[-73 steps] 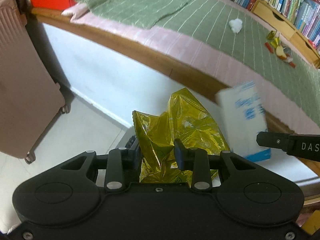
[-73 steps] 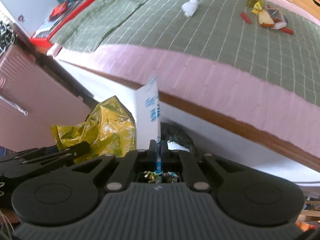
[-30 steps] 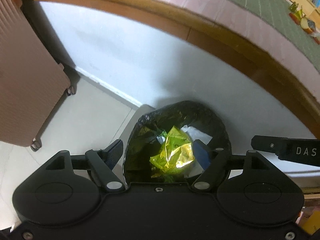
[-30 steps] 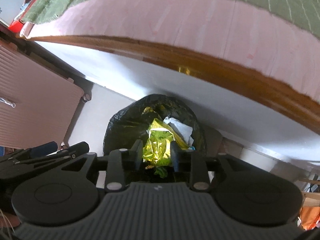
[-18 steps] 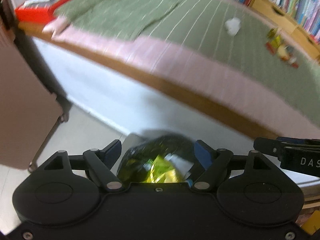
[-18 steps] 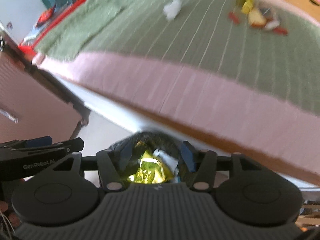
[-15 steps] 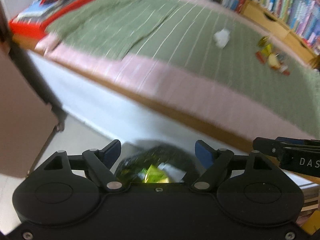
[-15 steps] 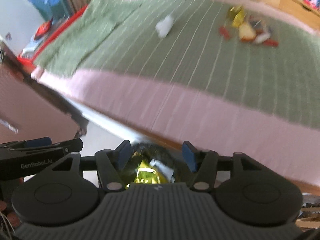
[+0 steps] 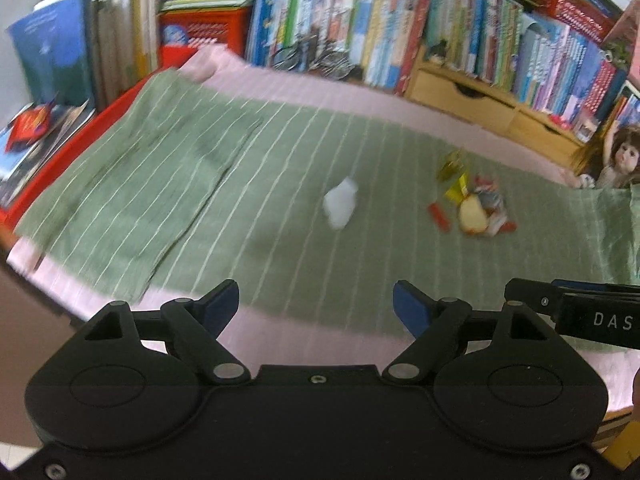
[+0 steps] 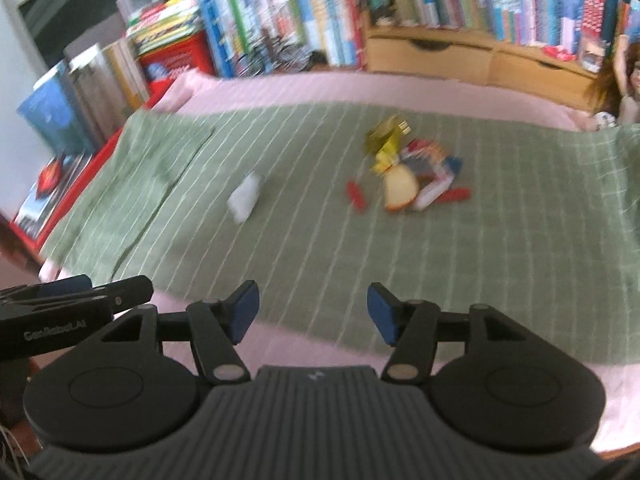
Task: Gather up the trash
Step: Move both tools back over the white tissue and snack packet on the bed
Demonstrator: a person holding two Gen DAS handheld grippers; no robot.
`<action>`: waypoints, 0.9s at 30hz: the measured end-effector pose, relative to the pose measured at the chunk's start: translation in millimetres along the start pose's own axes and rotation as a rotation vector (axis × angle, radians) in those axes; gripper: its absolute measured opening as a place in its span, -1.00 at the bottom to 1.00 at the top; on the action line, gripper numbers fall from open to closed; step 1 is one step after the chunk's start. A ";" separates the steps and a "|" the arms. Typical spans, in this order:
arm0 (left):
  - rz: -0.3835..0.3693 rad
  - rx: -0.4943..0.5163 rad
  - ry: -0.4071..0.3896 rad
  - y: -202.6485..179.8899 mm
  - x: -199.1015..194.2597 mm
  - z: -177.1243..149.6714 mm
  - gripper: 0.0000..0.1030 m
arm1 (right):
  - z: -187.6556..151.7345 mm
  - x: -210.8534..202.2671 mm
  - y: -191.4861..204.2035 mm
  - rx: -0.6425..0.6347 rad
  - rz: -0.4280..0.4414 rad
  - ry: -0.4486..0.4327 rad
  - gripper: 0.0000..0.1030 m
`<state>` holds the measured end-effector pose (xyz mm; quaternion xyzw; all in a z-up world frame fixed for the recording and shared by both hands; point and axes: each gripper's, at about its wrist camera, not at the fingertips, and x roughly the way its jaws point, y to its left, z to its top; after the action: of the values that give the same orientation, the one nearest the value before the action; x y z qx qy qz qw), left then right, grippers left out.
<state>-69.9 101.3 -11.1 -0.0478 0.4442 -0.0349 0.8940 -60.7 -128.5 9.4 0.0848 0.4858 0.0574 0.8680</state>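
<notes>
Green striped bedding (image 9: 280, 184) is strewn with a white tissue wad (image 9: 340, 204) and wrappers (image 10: 412, 176); the left gripper (image 9: 316, 308) is opening empty, the right gripper (image 10: 312, 310) held wide, empty.

My left gripper (image 9: 316, 306) has a smooth matte-black body with two round domed covers, silver pivot pins, small screws and blue-padded fingers (image 9: 219, 305). My right gripper (image 10: 312, 310) looks alike, but its centre is ribbed grey plastic; white letters "DAS" mark its side.

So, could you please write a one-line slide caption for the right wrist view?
Right gripper, empty, fingers apart, facing white tissue and wrapper pile on the green blanket.
</notes>
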 end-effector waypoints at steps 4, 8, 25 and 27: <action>-0.017 0.026 -0.004 -22.5 15.8 19.9 0.63 | 21.2 7.6 -28.7 0.026 -0.031 -0.017 0.39; -0.015 0.034 0.013 -40.2 39.2 34.5 0.63 | 34.2 16.5 -50.8 0.039 -0.053 -0.024 0.39; 0.105 -0.026 0.105 -51.0 149.2 72.0 0.53 | 88.2 89.1 -119.6 0.037 -0.100 0.005 0.45; 0.115 -0.035 0.115 -51.1 158.8 73.2 0.53 | 94.8 99.6 -123.4 0.026 -0.097 0.007 0.48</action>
<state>83.3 37.9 -86.8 -0.0356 0.4975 0.0213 0.8665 74.2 -239.9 -49.9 0.0721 0.4929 0.0091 0.8670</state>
